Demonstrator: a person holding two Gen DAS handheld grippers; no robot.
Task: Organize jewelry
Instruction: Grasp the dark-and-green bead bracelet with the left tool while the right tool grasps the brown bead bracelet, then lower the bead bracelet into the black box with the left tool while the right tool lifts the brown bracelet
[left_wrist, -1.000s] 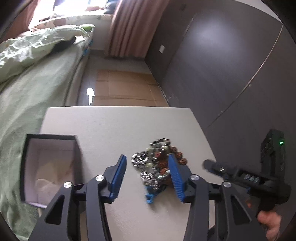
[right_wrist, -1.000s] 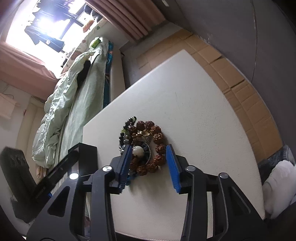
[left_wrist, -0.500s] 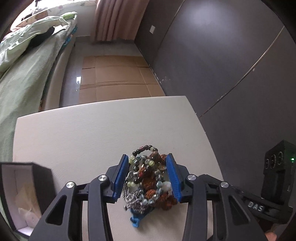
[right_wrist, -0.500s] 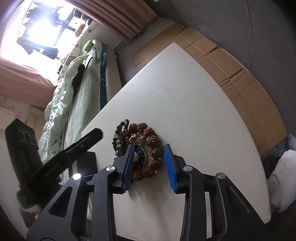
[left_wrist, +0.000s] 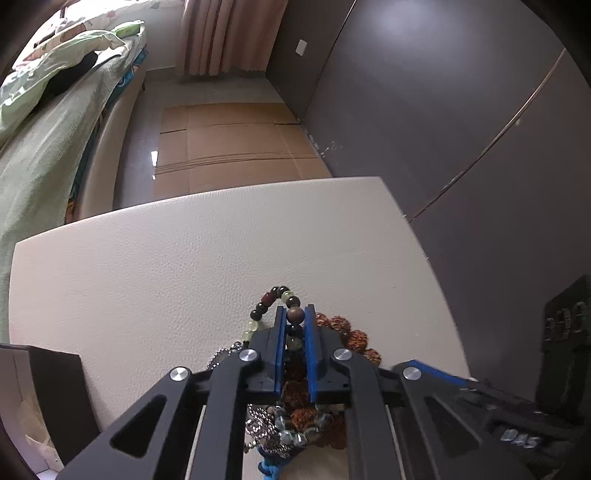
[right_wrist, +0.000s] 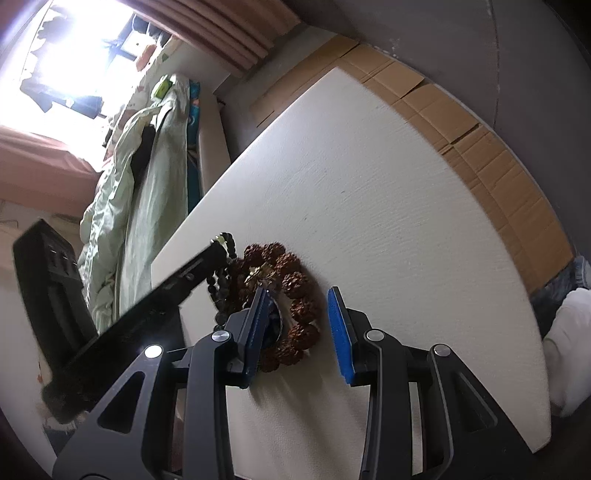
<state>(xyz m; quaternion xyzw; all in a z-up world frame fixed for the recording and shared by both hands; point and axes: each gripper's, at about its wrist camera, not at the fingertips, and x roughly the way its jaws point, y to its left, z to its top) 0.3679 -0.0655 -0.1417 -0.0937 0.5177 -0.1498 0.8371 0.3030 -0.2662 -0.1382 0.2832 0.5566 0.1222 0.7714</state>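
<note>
A heap of jewelry lies on the white table (left_wrist: 184, 266). My left gripper (left_wrist: 295, 317) is shut on a bracelet of dark and pale green beads (left_wrist: 271, 300), with a brown bead between the blue pads. Under it lie a brown seed-bead bracelet (left_wrist: 351, 334), a silver chain (left_wrist: 260, 424) and a blue cord (left_wrist: 271, 467). In the right wrist view my right gripper (right_wrist: 297, 301) is open around one side of the brown seed-bead bracelet (right_wrist: 299, 284), low over the table. The left gripper's body (right_wrist: 140, 317) crosses from the left onto the dark beads (right_wrist: 227, 242).
A black jewelry box (left_wrist: 44, 398) with a pale lining stands open at the table's left near corner. A bed with a green quilt (left_wrist: 44, 140) runs along the left. Cardboard (left_wrist: 236, 140) covers the floor beyond the table. A dark wall (left_wrist: 461, 110) stands to the right.
My left gripper has moved onto the heap and closed from wide open onto the beaded bracelet. My right gripper stays open by the brown bracelet, shifted slightly.
</note>
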